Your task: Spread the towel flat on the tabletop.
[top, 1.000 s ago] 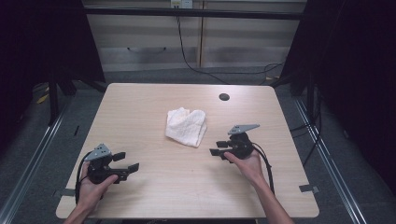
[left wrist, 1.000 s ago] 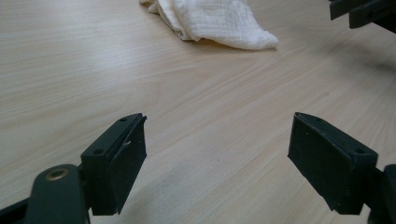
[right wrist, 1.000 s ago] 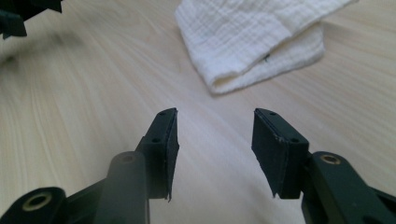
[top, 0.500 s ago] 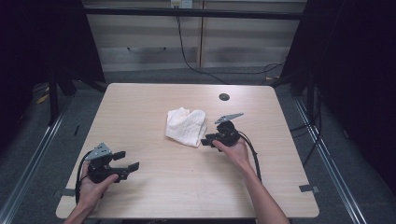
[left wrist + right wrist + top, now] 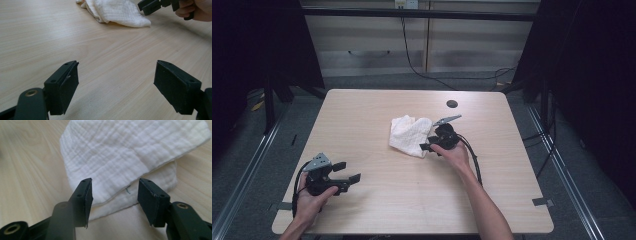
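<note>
As the right gripper point(image 5: 428, 145) slid in from the right of the high view to the white cloth point(image 5: 410, 134) at the middle of the bench point(image 5: 362, 110), its jaws had just opened wide, straddling the cloth's folded edge without pinching it. A grab looked imminent. The left gripper point(image 5: 346, 173) waited at lower left, jaws wide and empty.
</note>
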Tool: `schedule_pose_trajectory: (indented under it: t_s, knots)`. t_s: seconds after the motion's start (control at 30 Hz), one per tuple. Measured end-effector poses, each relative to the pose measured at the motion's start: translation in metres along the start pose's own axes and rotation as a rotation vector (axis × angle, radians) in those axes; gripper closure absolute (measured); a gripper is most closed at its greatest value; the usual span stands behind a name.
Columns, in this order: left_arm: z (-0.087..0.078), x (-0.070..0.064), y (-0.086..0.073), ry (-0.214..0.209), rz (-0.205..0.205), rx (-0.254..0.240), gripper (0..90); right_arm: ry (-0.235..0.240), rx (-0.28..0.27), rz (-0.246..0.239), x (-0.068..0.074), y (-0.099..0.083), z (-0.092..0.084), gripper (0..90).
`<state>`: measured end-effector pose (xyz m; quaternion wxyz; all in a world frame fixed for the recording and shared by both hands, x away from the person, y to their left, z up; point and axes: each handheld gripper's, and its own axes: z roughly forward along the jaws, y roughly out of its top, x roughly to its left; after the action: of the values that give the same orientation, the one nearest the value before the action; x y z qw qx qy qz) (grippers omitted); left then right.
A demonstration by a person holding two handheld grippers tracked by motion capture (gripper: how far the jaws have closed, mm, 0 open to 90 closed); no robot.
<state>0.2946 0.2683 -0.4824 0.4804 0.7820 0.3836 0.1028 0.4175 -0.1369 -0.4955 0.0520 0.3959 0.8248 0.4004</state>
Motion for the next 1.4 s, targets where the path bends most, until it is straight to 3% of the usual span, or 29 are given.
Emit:
schedule_pose_trajectory:
  t_s: [0.13, 0.2, 0.23, 0.37, 0.43, 0.47, 0.6, 0.77, 1.07, 1.4]
  knots:
    - [0.0, -0.001, 0.0, 0.001, -0.001, -0.003, 19.7, -0.025, 0.026, 0.003, 0.002, -0.001, 0.009, 41.9]
    - [0.0, 0.0, 0.0, 0.002, 0.0, 0.0, 19.7, -0.038, 0.014, -0.002, 0.005, -0.002, 0.012, 45.8]
    - [0.001, 0.0, 0.0, -0.003, -0.001, 0.002, 19.7, -0.074, 0.017, -0.006, 0.007, -0.001, 0.013, 55.4]
    - [0.001, 0.0, 0.0, -0.005, 0.001, 0.007, 19.7, -0.118, 0.047, -0.022, 0.008, 0.001, 0.012, 65.9]
    - [0.001, 0.0, 0.0, -0.005, 0.003, 0.007, 19.7, -0.112, 0.054, -0.009, 0.007, 0.0, 0.01, 75.2]
    - [0.0, -0.001, 0.0, -0.004, 0.0, 0.002, 19.7, -0.072, 0.04, 0.02, 0.003, -0.003, 0.009, 83.6]
    - [-0.002, 0.002, 0.0, 0.0, -0.008, -0.004, 19.8, -0.027, 0.021, 0.035, 0.001, -0.01, 0.006, 86.2]
    - [-0.002, 0.003, 0.0, 0.002, -0.01, -0.005, 19.8, -0.025, 0.048, 0.01, 0.005, -0.013, 0.0, 86.9]
    - [-0.001, 0.002, 0.0, 0.003, -0.012, 0.0, 19.8, 0.003, 0.033, -0.005, 0.014, -0.032, -0.014, 87.2]
    - [-0.001, 0.0, 0.001, 0.013, -0.021, 0.002, 20.6, 0.016, 0.048, -0.07, 0.04, -0.05, -0.027, 87.2]
